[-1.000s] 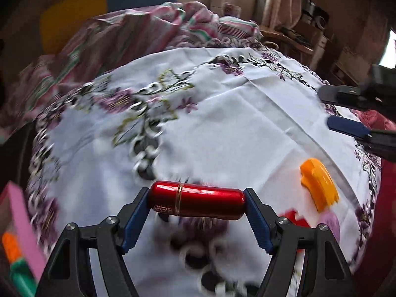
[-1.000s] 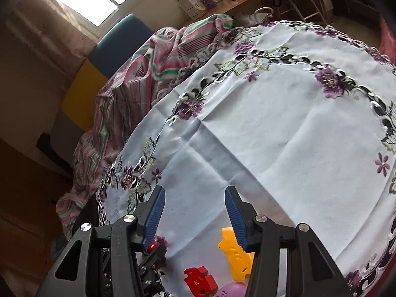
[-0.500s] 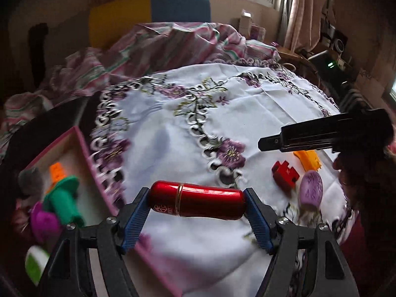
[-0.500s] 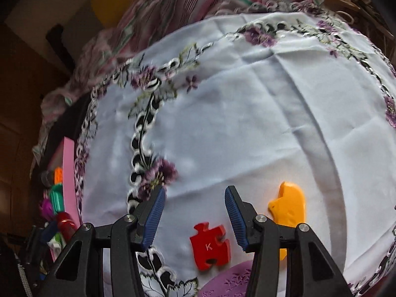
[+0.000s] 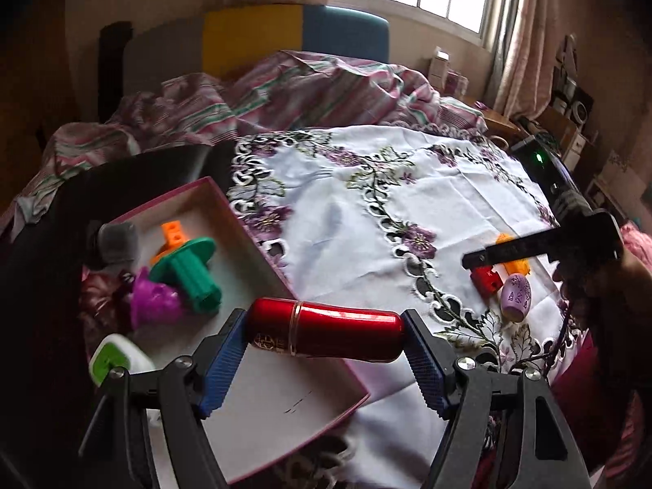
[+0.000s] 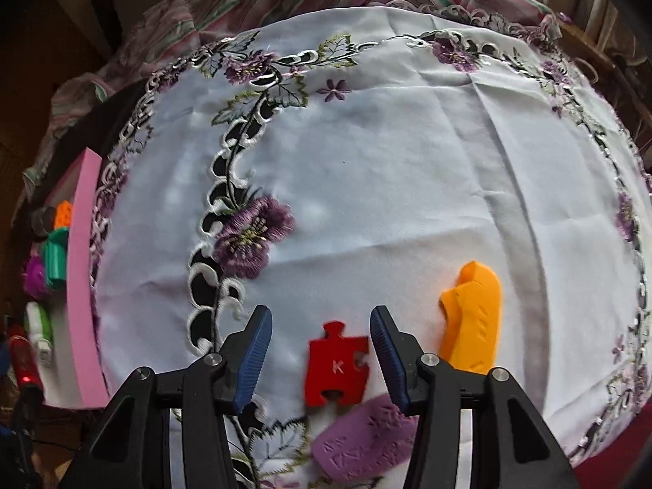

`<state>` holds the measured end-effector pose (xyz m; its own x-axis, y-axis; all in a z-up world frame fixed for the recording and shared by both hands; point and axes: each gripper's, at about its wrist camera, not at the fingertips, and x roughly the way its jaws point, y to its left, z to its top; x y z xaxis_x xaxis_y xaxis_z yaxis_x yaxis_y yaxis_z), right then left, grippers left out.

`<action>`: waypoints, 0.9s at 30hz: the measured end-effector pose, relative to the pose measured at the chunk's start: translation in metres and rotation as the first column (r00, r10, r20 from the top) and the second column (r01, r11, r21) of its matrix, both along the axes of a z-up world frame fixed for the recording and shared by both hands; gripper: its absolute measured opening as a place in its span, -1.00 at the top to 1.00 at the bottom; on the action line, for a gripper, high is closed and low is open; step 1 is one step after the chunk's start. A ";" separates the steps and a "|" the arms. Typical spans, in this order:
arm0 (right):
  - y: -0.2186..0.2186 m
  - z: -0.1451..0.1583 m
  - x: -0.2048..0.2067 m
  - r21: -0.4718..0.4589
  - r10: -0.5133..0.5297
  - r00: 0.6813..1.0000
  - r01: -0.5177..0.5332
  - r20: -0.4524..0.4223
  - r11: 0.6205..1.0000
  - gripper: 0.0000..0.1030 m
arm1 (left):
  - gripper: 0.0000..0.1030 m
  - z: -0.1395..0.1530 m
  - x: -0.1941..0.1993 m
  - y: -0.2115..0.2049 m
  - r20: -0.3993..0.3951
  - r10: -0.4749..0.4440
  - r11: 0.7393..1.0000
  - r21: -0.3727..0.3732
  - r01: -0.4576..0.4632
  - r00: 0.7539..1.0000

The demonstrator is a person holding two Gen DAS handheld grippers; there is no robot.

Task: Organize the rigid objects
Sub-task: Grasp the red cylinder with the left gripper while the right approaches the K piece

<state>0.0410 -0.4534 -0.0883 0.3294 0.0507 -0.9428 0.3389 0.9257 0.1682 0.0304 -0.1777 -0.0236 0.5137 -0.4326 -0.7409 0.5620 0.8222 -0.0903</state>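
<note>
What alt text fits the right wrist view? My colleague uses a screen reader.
The open right gripper hovers over a red puzzle piece on an embroidered white cloth, with an orange piece beside it.

Purple embossed piece [image 6: 366,440] half tucked under the right gripper's frame, its raised marks unreadable. Orange shape [image 5: 514,253] mostly masked in the left wrist view by a dark bar. Red cylinder [image 6: 25,360] only a sliver at the right wrist view's left edge. Pink box [image 5: 261,244] cut by black fingers, near corner hidden. Lettering on red cylinder too small to read.
</note>
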 end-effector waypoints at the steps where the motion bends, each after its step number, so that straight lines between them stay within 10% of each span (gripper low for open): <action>1: 0.001 0.000 -0.001 -0.018 0.002 1.000 -0.002 -0.009 1.000 0.00 | -0.46 0.001 -0.001 0.004 0.004 0.010 1.000 0.000 -0.010 1.000; 6: 0.003 -0.012 -0.006 -0.064 -0.005 0.995 -0.001 -0.103 0.998 0.00 | -0.46 0.007 -0.004 0.023 0.024 0.054 0.999 -0.007 -0.054 0.998; 9: 0.010 -0.014 -0.005 -0.092 0.019 0.994 -0.030 -0.112 0.995 0.38 | -0.46 0.010 -0.006 0.034 0.033 0.076 0.997 -0.010 -0.076 0.997; 27: 0.044 -0.018 0.003 -0.070 0.124 0.992 -0.121 0.037 0.990 0.27 | -0.46 0.012 -0.007 0.079 0.033 0.187 0.982 -0.031 -0.186 0.982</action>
<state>0.0444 -0.4092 -0.1059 0.3628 0.0296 -0.9314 0.2167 0.9694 0.1152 0.0235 -0.0984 -0.0117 0.6132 -0.3465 -0.7099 0.4022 0.9104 -0.0969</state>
